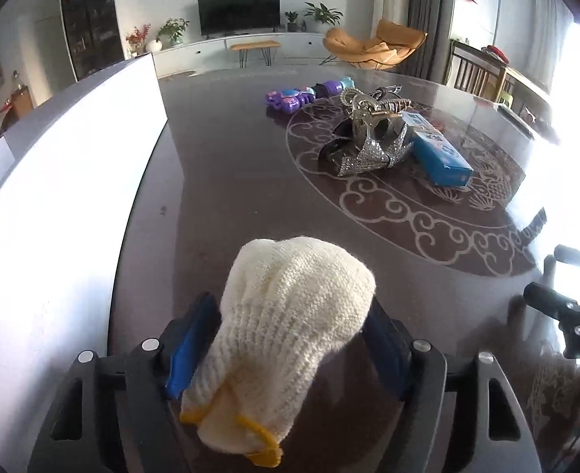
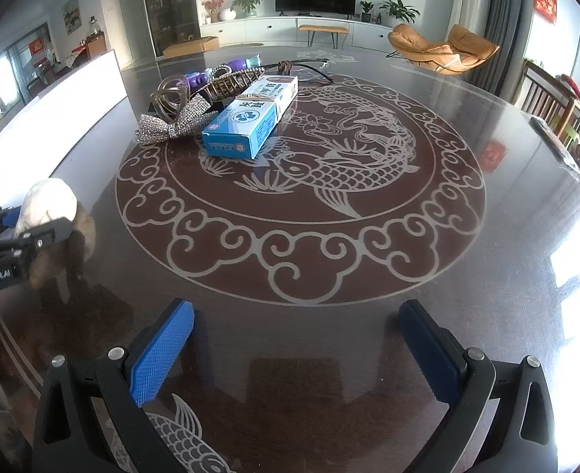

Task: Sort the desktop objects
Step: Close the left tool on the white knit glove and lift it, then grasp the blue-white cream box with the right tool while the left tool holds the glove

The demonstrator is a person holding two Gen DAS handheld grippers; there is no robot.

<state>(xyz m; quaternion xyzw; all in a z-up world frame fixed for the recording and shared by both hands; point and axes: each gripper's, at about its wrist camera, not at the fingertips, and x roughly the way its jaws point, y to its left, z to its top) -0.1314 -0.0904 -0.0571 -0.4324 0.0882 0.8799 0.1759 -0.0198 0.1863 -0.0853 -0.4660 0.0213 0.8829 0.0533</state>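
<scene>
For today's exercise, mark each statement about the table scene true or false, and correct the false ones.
1. A cream knitted glove lies between the left gripper fingers. True.
2. The right gripper holds the blue box. False: it is open and empty.
3. The blue box lies beside a glittery silver bow. True.
4. The purple toy sits in a basket. False: it lies on the table.

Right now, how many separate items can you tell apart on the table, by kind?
Cream knit glove: 1
Blue box: 1
Glitter bow: 1
Purple toy: 1
Hair claw clips: 2, clear and woven
Total: at least 6; the tangled pile may hide more.
</scene>
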